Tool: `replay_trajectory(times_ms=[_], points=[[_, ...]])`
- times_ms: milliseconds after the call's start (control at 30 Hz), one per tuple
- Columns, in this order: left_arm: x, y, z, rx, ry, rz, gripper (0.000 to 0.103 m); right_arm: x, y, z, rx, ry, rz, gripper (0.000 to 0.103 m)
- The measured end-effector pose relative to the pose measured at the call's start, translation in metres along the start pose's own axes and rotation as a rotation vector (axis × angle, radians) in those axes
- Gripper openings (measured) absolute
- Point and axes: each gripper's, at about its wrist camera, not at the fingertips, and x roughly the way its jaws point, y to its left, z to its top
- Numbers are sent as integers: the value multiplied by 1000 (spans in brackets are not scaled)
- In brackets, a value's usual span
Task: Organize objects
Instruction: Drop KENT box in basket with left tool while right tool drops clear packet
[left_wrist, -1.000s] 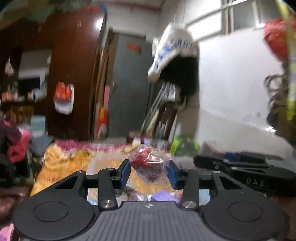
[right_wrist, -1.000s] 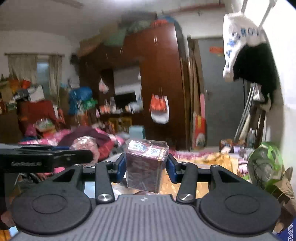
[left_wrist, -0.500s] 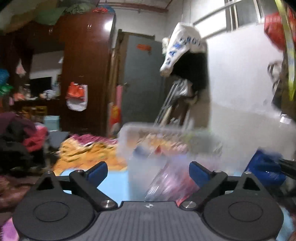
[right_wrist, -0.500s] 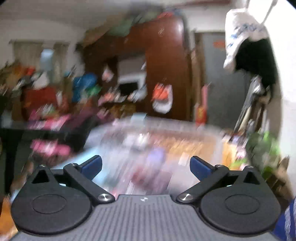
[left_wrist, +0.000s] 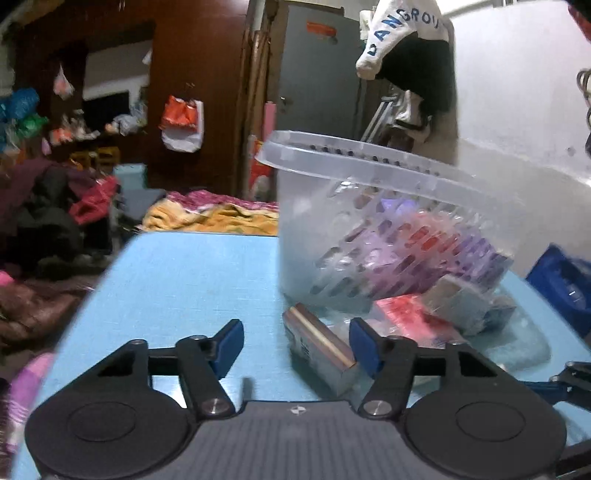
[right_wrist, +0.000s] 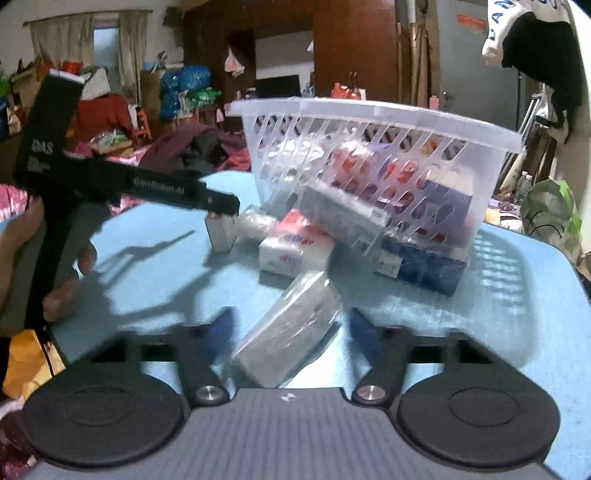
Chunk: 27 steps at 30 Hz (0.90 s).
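Both grippers are spread for new picks. The left gripper (left_wrist: 295, 345) straddles a silver box (left_wrist: 320, 350) at the basket's (right_wrist: 373, 112) 7 o'clock. The right gripper (right_wrist: 288, 332) frames a clear-wrapped pack (right_wrist: 288, 326) on the blue table (right_wrist: 517, 295). Next, I think each must close squarely, then lift.

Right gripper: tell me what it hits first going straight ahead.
Probably the clear-wrapped pack lying between the open fingers of the right gripper; beyond it, the white-and-red pack and the basket. Depth is uncertain.

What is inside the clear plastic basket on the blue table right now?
Through the slotted wall of the basket, red, purple and blue packages show, piled up. Their labels and anything at the bottom are hidden by the wall and blur.
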Motion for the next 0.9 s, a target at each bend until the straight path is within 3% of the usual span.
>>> replay_trajectory(times_ms=[67,300,400,433,533,600,633,733,900], points=[[-5,0,-3,28,-4,57,58,-5,-3,-1,-1,-3,-9,53],[11,-7,-4,37,58,58,59,-13,-7,-9,5,-15,-12,51],[4,-6,-6,21,52,70,69,-12,-11,-9,18,-21,2,50],[4,-8,-7,33,52,81,78,-12,-11,-9,22,-22,4,50],[14,-17,-8,61,91,117,80,-12,-10,-9,18,-23,-1,50],[18,-18,-8,49,110,105,62,-13,-12,-10,20,-29,4,50],[17,-17,-7,36,101,108,43,-13,-13,-10,22,-31,6,50],[7,-14,-10,22,60,95,42,-17,-14,-12,36,-48,12,49],[-26,-13,-16,8,-85,19,42,-38,-11,-9,20,-131,-25,47]])
